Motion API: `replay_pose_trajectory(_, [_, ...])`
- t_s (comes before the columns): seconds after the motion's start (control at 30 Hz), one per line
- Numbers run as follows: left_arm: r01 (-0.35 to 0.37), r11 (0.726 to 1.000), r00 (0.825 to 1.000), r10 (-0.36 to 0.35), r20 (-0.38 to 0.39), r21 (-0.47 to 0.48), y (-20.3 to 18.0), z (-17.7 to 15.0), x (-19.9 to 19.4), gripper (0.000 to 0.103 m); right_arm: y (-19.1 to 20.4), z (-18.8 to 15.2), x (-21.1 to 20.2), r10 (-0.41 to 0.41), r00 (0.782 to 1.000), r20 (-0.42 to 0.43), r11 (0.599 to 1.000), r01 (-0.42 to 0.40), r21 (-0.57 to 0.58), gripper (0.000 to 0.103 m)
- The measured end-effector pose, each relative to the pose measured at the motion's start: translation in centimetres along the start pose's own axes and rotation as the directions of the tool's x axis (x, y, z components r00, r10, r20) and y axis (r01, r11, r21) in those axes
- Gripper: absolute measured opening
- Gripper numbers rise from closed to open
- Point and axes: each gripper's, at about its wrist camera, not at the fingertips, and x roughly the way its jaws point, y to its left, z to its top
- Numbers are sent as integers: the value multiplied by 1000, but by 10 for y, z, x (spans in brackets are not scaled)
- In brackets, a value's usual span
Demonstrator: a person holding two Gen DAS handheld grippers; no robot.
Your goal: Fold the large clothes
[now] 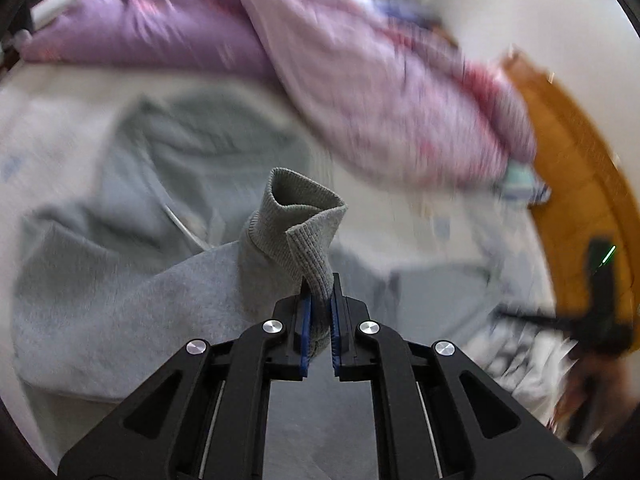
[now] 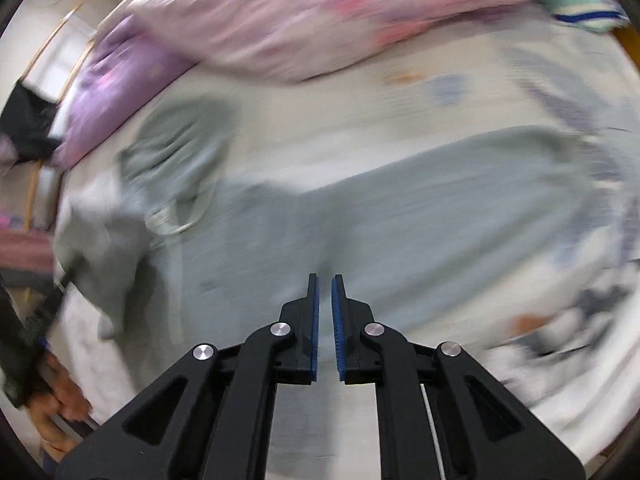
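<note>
Grey sweatshirt (image 1: 120, 280) cuff (image 1: 304, 220) pinched between left gripper (image 1: 320, 312) pads, right gripper (image 2: 325, 300) jaws narrow with nothing between, garment body spread on pale bedsheet (image 2: 360, 112), pink floral quilt (image 2: 320, 12) and purple pillow (image 1: 140, 32) heaped beyond, blurred.

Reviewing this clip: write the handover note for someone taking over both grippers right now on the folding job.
Left gripper: shut on the ribbed cuff of the grey hoodie's sleeve, cuff lifted off the bed.
Right gripper: holds nothing, a narrow gap between its pads, above the hoodie's body.
Grey hoodie: spread on the light bedsheet, hood and drawstring toward the purple pillow; pink floral quilt lies behind it.
Done: one sleeve picked up. No fold is visible in the body yet.
Left: probably lay this sleeve across the body, do the other sleeve, then fold the body. Both views are motion-blurred, so check the layout first.
</note>
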Motion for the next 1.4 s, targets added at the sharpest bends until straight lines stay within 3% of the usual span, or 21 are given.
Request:
replay_pose_trajectory(0.07, [-4, 1000, 998, 4, -63, 12, -13, -19, 25, 7, -39, 11, -4, -45, 999, 19, 996, 43, 78, 10])
replay_pose_trajectory(0.17, [-41, 998, 989, 48, -138, 49, -26, -45, 58, 7, -100, 22, -3, -100, 995, 12, 973, 95, 208, 28])
replay_pose_trajectory(0.23, [-58, 996, 981, 69, -179, 68, -30, -53, 76, 7, -131, 30, 0, -112, 994, 4, 953, 106, 283, 33])
replay_pose_trajectory(0.27, [-70, 994, 979, 85, -184, 90, -34, -55, 83, 7, -150, 33, 5, -117, 993, -14, 933, 115, 340, 40])
replay_pose_trajectory(0.33, [-66, 992, 977, 86, -196, 109, -40, -56, 94, 7, -177, 37, 11, -144, 989, -36, 903, 147, 403, 43])
replay_pose_trajectory(0.4, [-66, 991, 974, 90, -210, 119, -45, -55, 104, 7, -202, 41, 24, -145, 987, -70, 862, 161, 480, 53])
replay_pose_trajectory(0.47, [-57, 992, 970, 83, -227, 116, -48, -54, 109, 9, -224, 45, 37, -143, 985, -99, 819, 174, 547, 53])
replay_pose_trajectory(0.53, [-25, 994, 965, 51, -257, 102, -51, -52, 114, 21, -236, 47, 51, -104, 989, -110, 799, 148, 582, 53])
replay_pose_trajectory(0.57, [-14, 995, 965, 40, -258, 103, -53, -52, 112, 39, -242, 47, 59, -96, 989, -116, 784, 147, 603, 53])
replay_pose_trajectory(0.6, [3, 994, 966, 24, -258, 105, -55, -51, 110, 68, -248, 47, 66, -84, 990, -115, 769, 138, 624, 53])
replay_pose_trajectory(0.63, [19, 994, 967, 7, -253, 103, -57, -49, 104, 79, -253, 45, 73, -83, 989, -119, 750, 140, 646, 53])
replay_pose_trajectory(0.73, [59, 996, 981, -46, -187, 66, -53, -44, 83, 83, -268, 35, 84, -60, 994, -95, 694, 109, 712, 53])
replay_pose_trajectory(0.8, [24, 999, 984, -19, -175, 25, -40, -43, 77, 83, -276, 27, 85, -59, 998, -31, 674, 63, 736, 51])
replay_pose_trajectory(0.83, [-27, 1000, 985, 28, -170, 4, -29, -43, 75, 83, -278, 25, 83, -66, 998, -9, 680, 52, 731, 46])
replay_pose_trajectory(0.9, [-119, 993, 975, 112, -191, -21, -9, -46, 76, 83, -279, 22, 79, -71, 997, 25, 709, 33, 704, 9])
replay_pose_trajectory(1.0, [-232, 971, 942, 209, -261, -58, 18, -53, 87, 83, -268, 19, 53, -89, 986, 139, 752, -25, 659, 7])
replay_pose_trajectory(1.07, [-232, 970, 925, 200, -324, -66, 28, -57, 100, 83, -249, 18, 30, -117, 972, 205, 804, -28, 594, 7])
replay_pose_trajectory(1.13, [-249, 968, 907, 230, -353, -8, 28, -63, 116, 83, -226, 15, 2, -146, 951, 273, 848, -22, 529, 6])
replay_pose_trajectory(1.2, [-264, 959, 891, 285, -354, 108, 20, -66, 125, 83, -202, 10, -22, -163, 930, 331, 880, -15, 475, 6])
replay_pose_trajectory(1.27, [-237, 965, 899, 263, -349, 114, 20, -63, 119, 83, -158, 3, -49, -179, 900, 397, 919, 9, 394, 6])
replay_pose_trajectory(1.4, [-147, 989, 939, 131, -319, -26, 49, -53, 73, 85, -68, -3, -82, -132, 863, 487, 976, 27, 216, 6])
